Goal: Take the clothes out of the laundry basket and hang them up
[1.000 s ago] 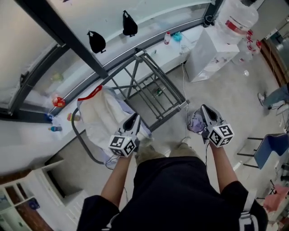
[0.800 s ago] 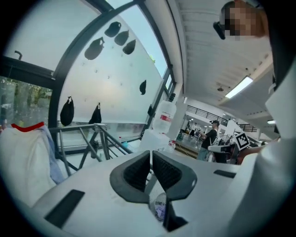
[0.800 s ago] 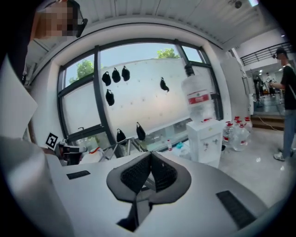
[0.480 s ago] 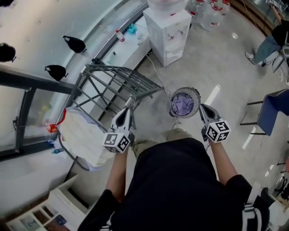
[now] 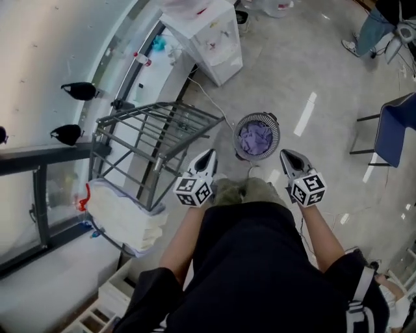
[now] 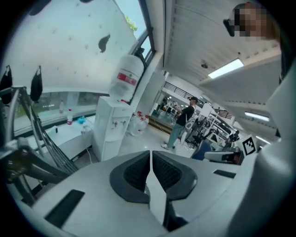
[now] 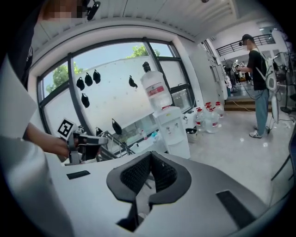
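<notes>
A round grey mesh laundry basket [image 5: 257,135] with purple clothes in it stands on the floor just ahead of my feet. To its left is the grey metal drying rack [image 5: 156,130], and a white garment [image 5: 123,218] hangs over the rack's near end. My left gripper [image 5: 209,156] hovers at the basket's lower left, shut and empty. My right gripper [image 5: 286,156] is at the basket's lower right, also shut with nothing in it. In the left gripper view the pads [image 6: 138,171] meet, and in the right gripper view the jaws are closed too.
A white water dispenser [image 5: 205,32] stands beyond the rack by the window sill. A blue chair [image 5: 396,130] is at the right and a person [image 5: 380,19] stands at the far right. A white shelf unit [image 5: 117,293] sits at the lower left.
The view has swung right from the rack to the basket. My left gripper left the white garment and moved right. Both grippers now flank the basket.
</notes>
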Demonstrator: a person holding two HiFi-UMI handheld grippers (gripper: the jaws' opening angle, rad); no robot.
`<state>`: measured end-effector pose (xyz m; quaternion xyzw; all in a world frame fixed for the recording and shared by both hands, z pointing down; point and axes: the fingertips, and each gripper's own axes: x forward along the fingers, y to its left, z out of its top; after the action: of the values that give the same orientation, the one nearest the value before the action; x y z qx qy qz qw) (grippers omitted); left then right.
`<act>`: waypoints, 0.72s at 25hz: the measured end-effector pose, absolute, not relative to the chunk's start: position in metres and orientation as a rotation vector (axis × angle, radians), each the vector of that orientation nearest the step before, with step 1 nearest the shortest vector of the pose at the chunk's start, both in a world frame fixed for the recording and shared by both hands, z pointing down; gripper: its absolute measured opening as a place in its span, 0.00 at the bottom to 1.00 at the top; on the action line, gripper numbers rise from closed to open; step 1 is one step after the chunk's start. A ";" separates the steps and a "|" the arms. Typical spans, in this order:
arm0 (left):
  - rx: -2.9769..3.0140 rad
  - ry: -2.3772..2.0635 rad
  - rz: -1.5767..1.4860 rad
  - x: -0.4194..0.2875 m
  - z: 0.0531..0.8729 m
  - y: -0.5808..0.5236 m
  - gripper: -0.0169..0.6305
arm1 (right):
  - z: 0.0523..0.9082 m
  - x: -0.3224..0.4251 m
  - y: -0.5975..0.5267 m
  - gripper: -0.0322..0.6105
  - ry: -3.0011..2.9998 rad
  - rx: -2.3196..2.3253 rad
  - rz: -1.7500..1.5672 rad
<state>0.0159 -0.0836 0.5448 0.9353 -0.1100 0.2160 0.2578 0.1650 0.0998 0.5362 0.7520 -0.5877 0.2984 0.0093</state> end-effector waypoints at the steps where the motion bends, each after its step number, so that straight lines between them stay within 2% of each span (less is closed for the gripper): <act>1: 2.531 -0.248 0.637 0.030 0.564 -0.076 0.05 | 0.541 0.169 0.102 0.05 -1.817 2.360 0.921; 6: 2.467 -0.020 0.853 0.088 0.666 -0.048 0.05 | 0.561 0.189 0.100 0.05 -1.688 2.463 0.921; 11: 2.439 0.167 1.044 0.117 0.767 -0.019 0.05 | 0.580 0.199 0.111 0.05 -1.501 2.611 0.967; 18: 2.429 0.316 1.164 0.141 0.912 0.006 0.05 | 0.675 0.186 0.123 0.05 -1.411 2.670 1.118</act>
<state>0.1414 0.0056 0.9124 0.8751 0.1138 0.4194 0.2130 0.1860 0.1233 0.6745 0.8285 -0.4379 0.3468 -0.0395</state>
